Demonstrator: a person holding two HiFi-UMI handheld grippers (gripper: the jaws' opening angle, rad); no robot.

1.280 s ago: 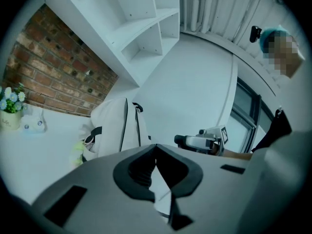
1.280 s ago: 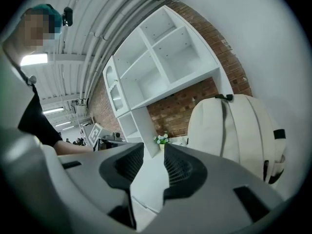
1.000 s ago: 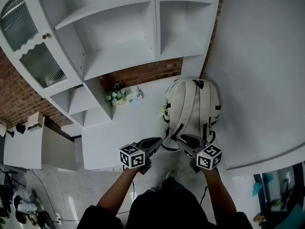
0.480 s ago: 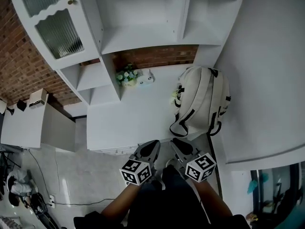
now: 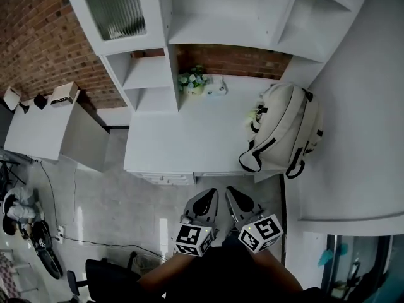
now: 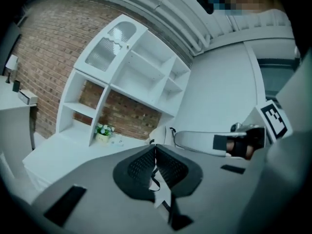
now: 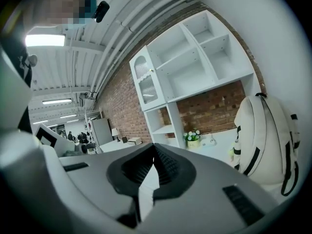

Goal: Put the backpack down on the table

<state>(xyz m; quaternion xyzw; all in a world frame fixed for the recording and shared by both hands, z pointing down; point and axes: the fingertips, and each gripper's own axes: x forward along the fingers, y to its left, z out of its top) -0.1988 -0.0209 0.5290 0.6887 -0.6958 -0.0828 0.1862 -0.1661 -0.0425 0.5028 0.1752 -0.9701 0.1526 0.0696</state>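
The backpack [image 5: 285, 126] sits on the right end of the white worktop [image 5: 183, 141], right of centre in the head view, close beside the plain white wall [image 5: 360, 93] that fills the frame's right side. It is cream-coloured with black trim. Its shoulder straps [image 5: 265, 149] face outward, and their lower loops reach the worktop's front edge. In the right gripper view it rises upright with its carry loop on top; whether it touches the wall I cannot tell. At the back of the worktop, left of the backpack, stands a small pot of white flowers [image 5: 192, 81] in front of a strip of red brick. Above it a white shelf unit [image 5: 214, 24] spans the top of the frame, with a ribbed glass door [image 5: 117, 8] at its upper left. A brick wall [image 5: 38, 36] fills the upper left corner, a second white desk [image 5: 38, 128] stands at the left edge, and pale grey floor tiles [image 5: 126, 213] spread below. At lower centre, clear of the worktop's front edge, the left tongs [image 5: 209, 196] and the right tongs [image 5: 231, 194] sit side by side. Each has its jaws pressed together with nothing between them.
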